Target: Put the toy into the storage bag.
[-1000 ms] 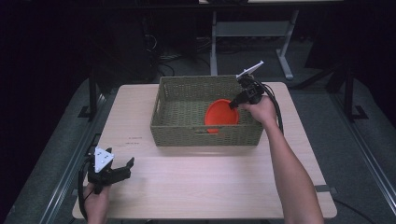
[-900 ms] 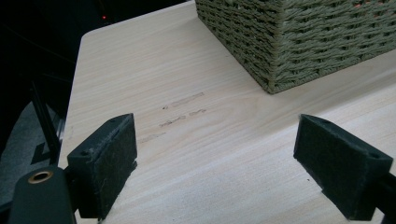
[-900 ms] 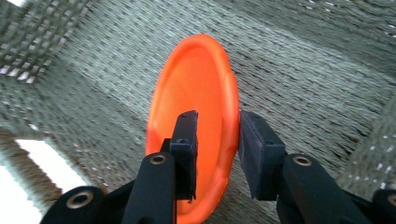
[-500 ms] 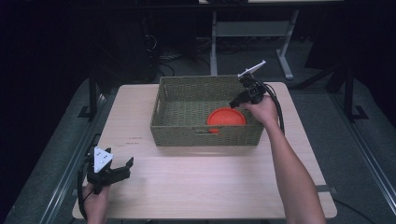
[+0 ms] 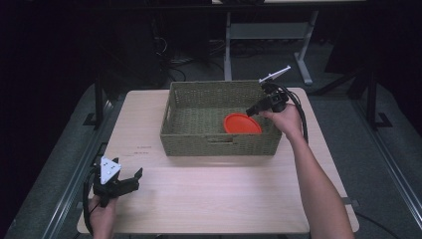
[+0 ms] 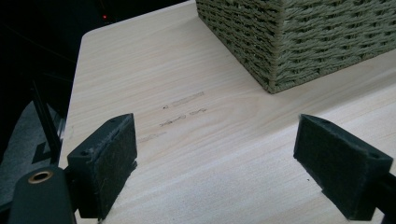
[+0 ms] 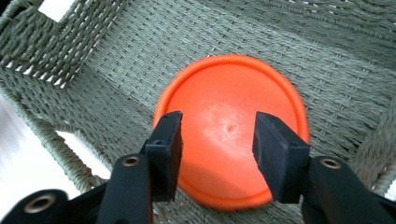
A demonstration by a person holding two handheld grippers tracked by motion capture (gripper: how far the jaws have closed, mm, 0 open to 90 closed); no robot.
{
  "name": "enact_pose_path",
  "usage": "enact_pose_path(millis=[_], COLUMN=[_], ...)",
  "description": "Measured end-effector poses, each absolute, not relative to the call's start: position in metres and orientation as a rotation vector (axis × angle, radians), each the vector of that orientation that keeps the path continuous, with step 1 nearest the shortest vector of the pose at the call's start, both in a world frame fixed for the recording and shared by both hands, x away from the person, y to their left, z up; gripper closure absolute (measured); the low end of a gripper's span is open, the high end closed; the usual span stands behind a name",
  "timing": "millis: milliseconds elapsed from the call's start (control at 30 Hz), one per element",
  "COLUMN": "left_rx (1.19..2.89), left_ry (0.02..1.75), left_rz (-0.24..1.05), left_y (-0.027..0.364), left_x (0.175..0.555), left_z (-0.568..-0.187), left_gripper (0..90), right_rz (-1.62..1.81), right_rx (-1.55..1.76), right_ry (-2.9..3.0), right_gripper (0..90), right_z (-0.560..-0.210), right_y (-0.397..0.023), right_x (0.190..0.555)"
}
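Note:
An orange disc lies flat on the floor of the woven green basket, in its right half. My right gripper hangs just above the disc at the basket's right wall. Its jaws have just been opening and stand apart with nothing between them. My left gripper rests near the table's front left corner, open and empty, pointing toward the basket's near corner.
The basket stands at the back middle of the light wooden table. Bare tabletop stretches between the left gripper and the basket. Dark floor and metal frame legs lie beyond the table.
The orange disc, tilted up in the right gripper a second ago, has dropped flat onto the basket floor. The right jaws have let go of it. The left gripper has stayed put.

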State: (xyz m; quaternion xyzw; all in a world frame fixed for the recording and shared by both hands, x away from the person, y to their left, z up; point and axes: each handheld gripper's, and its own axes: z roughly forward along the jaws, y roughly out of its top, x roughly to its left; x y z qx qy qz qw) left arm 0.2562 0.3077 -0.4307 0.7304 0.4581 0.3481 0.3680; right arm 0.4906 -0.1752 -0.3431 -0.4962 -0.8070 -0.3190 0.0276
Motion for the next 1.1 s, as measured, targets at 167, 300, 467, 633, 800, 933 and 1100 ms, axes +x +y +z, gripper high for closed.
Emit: enact_pose_path(millis=[167,300,467,633,800,933,1100], left_rx=[1.872,1.877,1.875,1.876,1.880,1.880,1.879], left_ry=[1.173,1.171,1.173,1.175,1.171,1.170,1.173], left_rz=[0.893,0.895,0.896,0.894,0.895,0.896,0.892], left_y=[0.306,0.306,0.307,0.306,0.306,0.306,0.306], left_x=[0.257,0.256,0.256,0.257,0.256,0.256,0.257], left_z=[-0.432,-0.431,-0.431,-0.431,-0.431,-0.431,-0.431], left_gripper=[12.8,12.8,12.8,12.8,12.8,12.8,12.8], right_rz=[-1.016,-1.056,-1.068,-1.133,-1.147,-1.148,-1.144], right_rx=[-1.510,-1.477,-1.466,-1.423,-1.377,-1.363,-1.353], right_ry=[-2.506,-2.487,-2.482,-2.444,-2.446,-2.454,-2.471], right_gripper=[44.9,40.2,35.0,33.8,31.6,31.1,30.2], right_z=[-0.336,-0.332,-0.330,-0.326,-0.324,-0.322,-0.319], right_y=[-0.178,-0.181,-0.184,-0.188,-0.187,-0.187,-0.191], right_x=[0.484,0.479,0.473,0.463,0.454,0.450,0.444])
